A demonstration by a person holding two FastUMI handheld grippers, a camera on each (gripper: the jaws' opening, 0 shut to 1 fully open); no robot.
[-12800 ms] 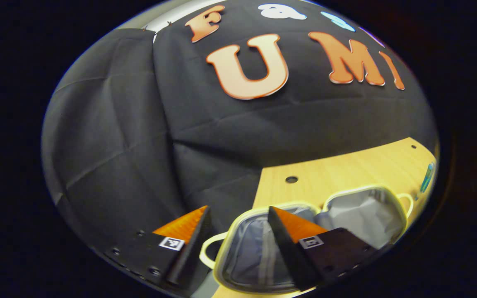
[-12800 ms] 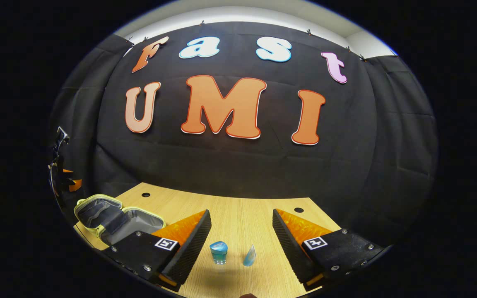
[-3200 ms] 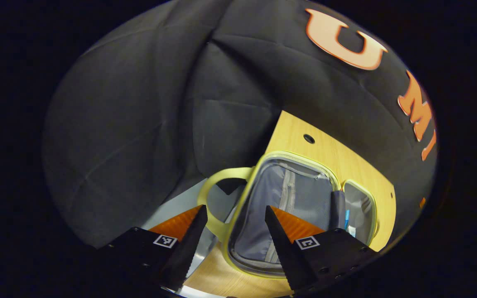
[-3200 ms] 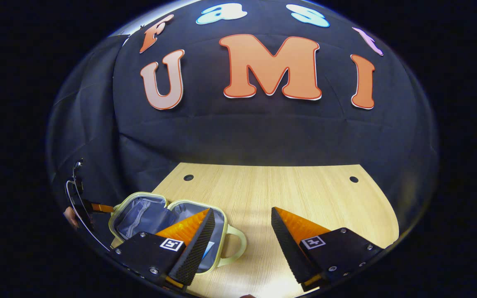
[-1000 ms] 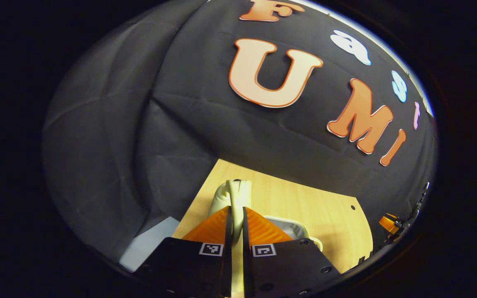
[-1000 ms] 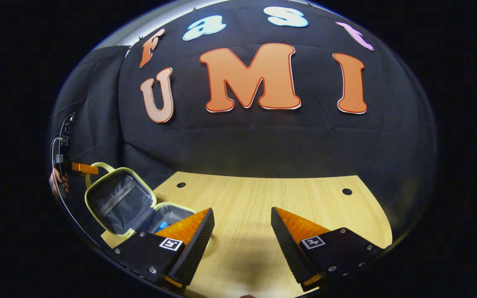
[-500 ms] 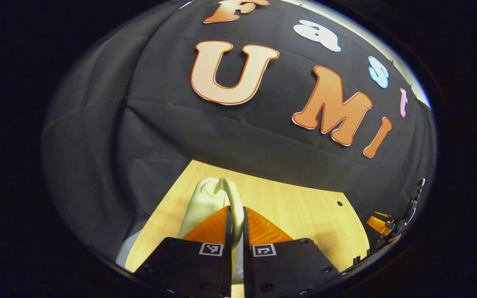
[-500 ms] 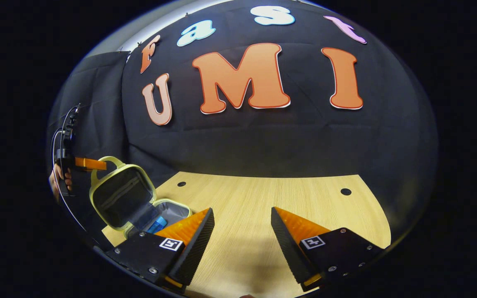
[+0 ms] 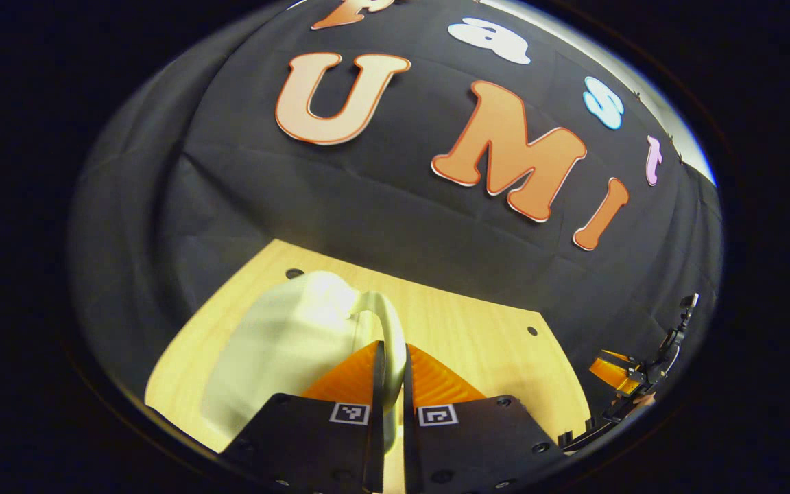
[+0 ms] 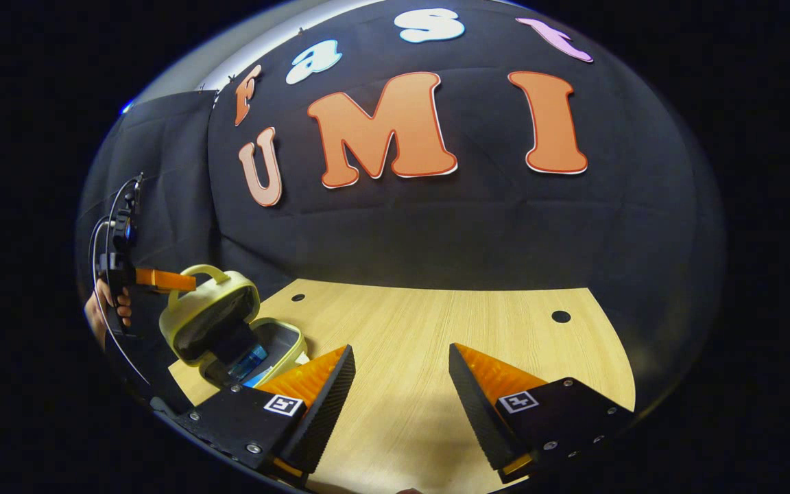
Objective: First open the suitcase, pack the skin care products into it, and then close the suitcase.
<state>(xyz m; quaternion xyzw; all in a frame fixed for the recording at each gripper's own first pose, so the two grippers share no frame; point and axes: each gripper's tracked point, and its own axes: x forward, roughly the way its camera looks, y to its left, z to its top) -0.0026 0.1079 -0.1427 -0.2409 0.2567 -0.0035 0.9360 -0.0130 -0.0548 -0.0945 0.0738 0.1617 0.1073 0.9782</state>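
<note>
The pale yellow suitcase lid is swung up and over its base, and my left gripper is shut on the lid's loop handle. In the right gripper view the suitcase stands half shut at the table's left end. Its lid leans over the base, and a blue skin care product lies inside. The left gripper pinches the handle there, held by a hand. My right gripper hangs open over bare table, to the right of the suitcase.
The wooden table has small round holes near its back corners. Black cloth walls close it in behind and at the sides. The right gripper appears far off at the right in the left gripper view.
The left gripper, shut on the handle, has swung the lid further over the base, so the opening is narrower. The right gripper has stayed open and has hardly moved.
</note>
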